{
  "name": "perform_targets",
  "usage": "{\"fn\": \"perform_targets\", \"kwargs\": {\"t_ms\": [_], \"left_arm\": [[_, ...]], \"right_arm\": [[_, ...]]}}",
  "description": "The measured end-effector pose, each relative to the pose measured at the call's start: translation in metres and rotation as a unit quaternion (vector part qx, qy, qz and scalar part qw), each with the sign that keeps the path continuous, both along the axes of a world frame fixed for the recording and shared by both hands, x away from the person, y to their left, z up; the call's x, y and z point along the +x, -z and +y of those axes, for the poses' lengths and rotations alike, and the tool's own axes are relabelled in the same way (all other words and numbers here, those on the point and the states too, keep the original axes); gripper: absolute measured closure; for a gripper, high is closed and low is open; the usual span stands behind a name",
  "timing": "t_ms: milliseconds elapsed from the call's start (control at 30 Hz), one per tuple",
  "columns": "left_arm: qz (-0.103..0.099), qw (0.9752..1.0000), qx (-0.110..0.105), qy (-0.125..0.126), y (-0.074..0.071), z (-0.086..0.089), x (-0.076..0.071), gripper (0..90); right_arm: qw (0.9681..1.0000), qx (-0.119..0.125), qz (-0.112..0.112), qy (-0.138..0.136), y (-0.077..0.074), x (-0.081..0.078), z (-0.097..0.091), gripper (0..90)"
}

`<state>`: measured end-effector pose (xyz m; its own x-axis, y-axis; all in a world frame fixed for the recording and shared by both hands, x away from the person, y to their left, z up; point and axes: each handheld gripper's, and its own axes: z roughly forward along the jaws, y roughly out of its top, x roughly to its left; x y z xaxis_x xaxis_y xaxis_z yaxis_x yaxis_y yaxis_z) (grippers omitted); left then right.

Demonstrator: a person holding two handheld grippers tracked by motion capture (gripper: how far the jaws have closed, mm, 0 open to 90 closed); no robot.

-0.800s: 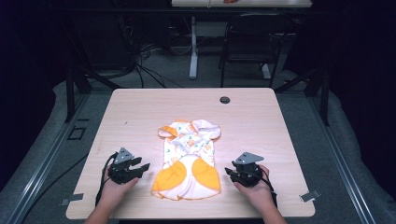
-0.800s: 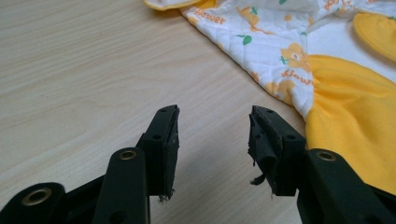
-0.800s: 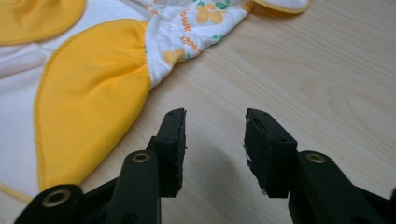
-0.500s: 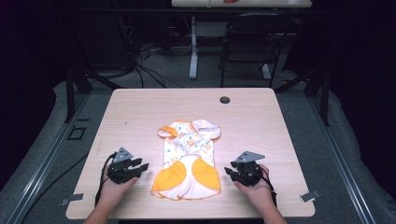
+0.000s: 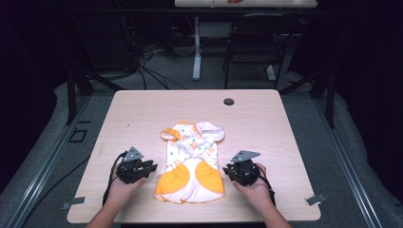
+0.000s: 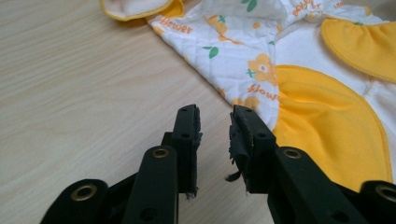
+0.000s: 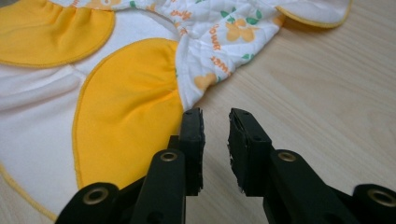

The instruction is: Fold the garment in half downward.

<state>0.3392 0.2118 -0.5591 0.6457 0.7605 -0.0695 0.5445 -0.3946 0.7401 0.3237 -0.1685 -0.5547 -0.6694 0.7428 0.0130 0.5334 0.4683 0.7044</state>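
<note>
**One baby garment, two grippers beside it**

One wooden table point(image 5: 142, 114) carries everything. Its far half is bare wood apart from one small dark round cap point(image 5: 229, 101) set in the top near the far edge, right of the middle.

One baby garment point(image 5: 192, 161) lies flat on the near half, roughly midway between the left and right edges. It is white with a flower print and orange trim; two large orange rounded patches sit at the end nearest the near edge, and two small flaps spread at the far end.

Two hands come in over the near edge, one on each side of the garment, each holding one gripper. The left gripper point(image 5: 151, 167) rests near the garment's left side. In the left gripper view its two black jaws stand apart over bare wood, with nothing between them, and the printed cloth point(image 6: 261, 70) lies just beyond and to the right of the tips. The right gripper point(image 5: 229, 171) sits just beside the right orange patch. In the right gripper view its jaws are also parted and empty, the garment's edge point(image 7: 187, 93) just ahead of the left jaw.

Nothing lies between either gripper and the cloth.
</note>
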Motion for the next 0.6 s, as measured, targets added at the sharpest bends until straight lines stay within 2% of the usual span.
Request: {"fn": "perform_targets", "kwargs": {"t_ms": [67, 200, 267, 400, 467, 600], "left_arm": [[0.005, 0.9999, -0.008, 0.008, -0.002, -0.006, 0.005, 77.7], [0.004, 0.9999, -0.004, 0.016, -0.005, -0.021, 0.017, 85.4], [0.006, 0.9998, 0.002, 0.021, -0.004, -0.028, 0.023, 88.2], [0.022, 0.9994, 0.0, 0.027, 0.001, -0.04, 0.036, 89.7], [0.028, 0.9992, 0.008, 0.026, 0.004, -0.044, 0.042, 89.7], [0.032, 0.9992, 0.002, 0.024, 0.006, -0.051, 0.051, 89.8]], "right_arm": [[1.0, 0.002, 0.002, -0.005, -0.001, 0.005, 0.004, 78.7], [0.9998, -0.018, 0.004, -0.012, -0.001, 0.018, 0.015, 83.8], [0.9998, -0.012, 0.01, -0.013, 0.0, 0.024, 0.019, 85.9], [0.9997, -0.012, 0.014, -0.013, 0.001, 0.036, 0.026, 87.7], [0.9997, -0.014, 0.018, -0.013, 0.002, 0.042, 0.03, 88.5], [0.9994, -0.027, 0.015, -0.015, 0.005, 0.051, 0.039, 89.3]]}}
